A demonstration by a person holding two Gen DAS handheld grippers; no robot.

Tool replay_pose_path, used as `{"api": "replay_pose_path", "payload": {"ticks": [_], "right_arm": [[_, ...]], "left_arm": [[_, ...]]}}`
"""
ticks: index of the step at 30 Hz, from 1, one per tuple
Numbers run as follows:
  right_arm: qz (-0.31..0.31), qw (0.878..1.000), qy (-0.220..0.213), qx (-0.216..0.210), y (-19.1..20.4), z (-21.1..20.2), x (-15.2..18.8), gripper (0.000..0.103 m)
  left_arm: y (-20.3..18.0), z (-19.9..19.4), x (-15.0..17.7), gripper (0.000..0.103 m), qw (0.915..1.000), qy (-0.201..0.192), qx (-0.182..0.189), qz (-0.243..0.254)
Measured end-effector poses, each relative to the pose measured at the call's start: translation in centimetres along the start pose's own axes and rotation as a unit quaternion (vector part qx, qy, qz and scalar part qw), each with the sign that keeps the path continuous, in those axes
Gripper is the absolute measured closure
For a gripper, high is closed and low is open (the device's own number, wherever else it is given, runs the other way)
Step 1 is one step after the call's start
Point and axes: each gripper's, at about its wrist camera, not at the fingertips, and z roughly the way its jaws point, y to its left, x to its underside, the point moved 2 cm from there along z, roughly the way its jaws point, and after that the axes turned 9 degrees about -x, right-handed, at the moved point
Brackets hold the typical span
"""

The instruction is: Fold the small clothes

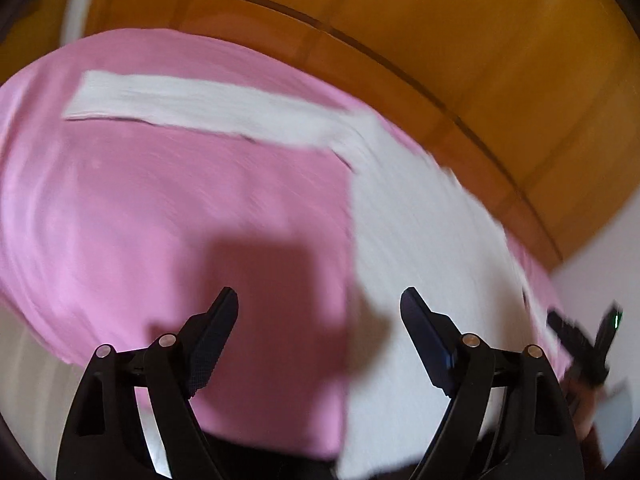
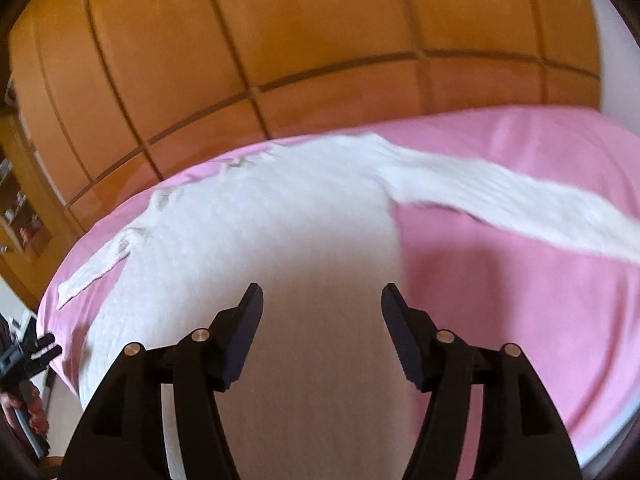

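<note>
A white long-sleeved top (image 2: 260, 220) lies spread flat on a pink bed sheet (image 2: 500, 300). One sleeve (image 2: 520, 200) stretches out to the right and the other sleeve (image 2: 96, 268) lies at the left. In the left wrist view the body of the top (image 1: 420, 240) lies at the right, with a sleeve (image 1: 200, 104) reaching left across the sheet (image 1: 140, 220). My left gripper (image 1: 320, 300) hovers open over the top's side edge, nothing between its fingers. My right gripper (image 2: 322, 294) is open above the top's lower body, holding nothing. Both views are blurred.
Orange-brown wooden panels (image 2: 280, 40) rise behind the bed. A white wall (image 1: 600, 260) is at the right. Shelves (image 2: 20, 208) stand at the far left. The other gripper shows at a frame edge in each view (image 1: 584, 340) (image 2: 36, 354), with a hand (image 2: 24, 408) on it.
</note>
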Motion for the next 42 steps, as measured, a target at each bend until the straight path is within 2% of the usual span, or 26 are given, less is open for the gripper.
{"api": "replay_pose_path", "payload": {"ticks": [2, 3, 6, 10, 11, 12, 13, 14, 15, 18, 20, 21, 22, 23, 24, 25, 27, 29, 32, 35, 36, 39, 41, 42], "right_arm": [[-0.020, 1.000, 0.003, -0.023, 1.2, 2.2, -1.0, 0.061], [-0.030, 0.999, 0.008, -0.024, 1.6, 3.5, -1.6, 0.063], [-0.067, 0.997, 0.025, -0.003, 2.1, 6.9, -2.8, 0.064], [-0.072, 0.995, 0.043, 0.044, -0.1, 9.9, -2.8, 0.063], [-0.063, 0.995, 0.054, 0.056, -1.2, 10.8, -2.4, 0.057], [-0.048, 0.994, 0.072, 0.060, -2.4, 11.8, -1.6, 0.056], [-0.039, 0.995, 0.072, 0.050, -2.8, 12.1, -1.4, 0.056], [-0.034, 0.997, 0.062, 0.039, -3.0, 11.8, -1.3, 0.051], [-0.036, 0.997, 0.060, 0.034, -3.0, 11.6, -1.3, 0.043], [-0.063, 0.995, 0.065, 0.043, -2.2, 11.9, -0.9, 0.036], [-0.080, 0.993, 0.070, 0.059, -1.8, 12.1, -0.7, 0.035], [-0.084, 0.992, 0.070, 0.063, -1.7, 12.2, -0.6, 0.035], [-0.086, 0.992, 0.069, 0.065, -1.7, 12.2, -0.6, 0.035], [-0.085, 0.992, 0.068, 0.064, -1.7, 12.3, -0.6, 0.035], [-0.082, 0.993, 0.066, 0.060, -1.8, 12.2, -0.6, 0.035], [-0.080, 0.993, 0.065, 0.057, -1.8, 12.2, -0.6, 0.035], [-0.073, 0.994, 0.064, 0.050, -2.0, 12.2, -0.7, 0.034], [-0.074, 0.994, 0.064, 0.049, -2.0, 12.1, -0.7, 0.034], [-0.077, 0.993, 0.065, 0.053, -1.8, 12.1, -0.7, 0.034], [-0.077, 0.993, 0.066, 0.053, -1.8, 12.1, -0.7, 0.034], [-0.077, 0.993, 0.065, 0.053, -1.8, 12.1, -0.7, 0.034], [-0.078, 0.993, 0.066, 0.054, -1.8, 12.1, -0.8, 0.033], [-0.078, 0.993, 0.066, 0.055, -1.8, 12.1, -0.8, 0.033], [-0.078, 0.993, 0.066, 0.055, -1.8, 12.1, -0.8, 0.033]], "left_arm": [[1.9, 0.4, -1.5, 0.016, 0.9988, -0.028, -0.015, -0.038], [2.3, 0.8, -2.3, 0.015, 0.9979, -0.035, -0.021, -0.050], [5.0, 1.9, -4.8, 0.015, 0.9934, -0.053, -0.045, -0.091], [8.9, 4.0, -7.6, 0.015, 0.9802, -0.059, -0.071, -0.176], [9.7, 4.6, -8.2, 0.014, 0.9760, -0.058, -0.074, -0.197], [10.5, 4.9, -8.6, 0.009, 0.9717, -0.058, -0.075, -0.216], [11.2, 5.5, -9.3, 0.006, 0.9667, -0.062, -0.072, -0.237], [11.7, 5.9, -9.7, 0.004, 0.9638, -0.069, -0.067, -0.249], [12.5, 5.5, -10.0, 0.004, 0.9623, -0.074, -0.065, -0.254], [12.8, 6.4, -11.3, 0.004, 0.9570, -0.099, -0.078, -0.262], [13.2, 7.1, -12.1, 0.004, 0.9518, -0.113, -0.083, -0.273], [13.3, 7.3, -12.4, 0.007, 0.9490, -0.118, -0.086, -0.279], [13.4, 7.6, -12.8, 0.028, 0.9462, -0.122, -0.093, -0.285], [13.5, 8.1, -13.1, 0.041, 0.9457, -0.117, -0.098, -0.287], [14.0, 8.6, -13.5, 0.061, 0.9459, -0.107, -0.100, -0.290], [15.1, 9.2, -13.7, 0.076, 0.9429, -0.095, -0.100, -0.303], [16.5, 9.5, -14.0, 0.096, 0.9358, -0.085, -0.103, -0.326], [17.1, 9.5, -14.6, 0.098, 0.9389, -0.073, -0.105, -0.320], [17.2, 8.1, -17.3, 0.098, 0.9448, -0.097, -0.163, -0.267], [18.1, 7.0, -18.9, 0.099, 0.9408, -0.116, -0.193, -0.254], [18.5, 7.1, -19.5, 0.099, 0.9387, -0.112, -0.205, -0.253], [19.0, 9.0, -20.1, 0.099, 0.9421, -0.078, -0.231, -0.230], [18.9, 10.5, -19.8, 0.099, 0.9438, -0.057, -0.234, -0.227], [19.0, 10.7, -19.7, 0.099, 0.9424, -0.063, -0.227, -0.237]]}}
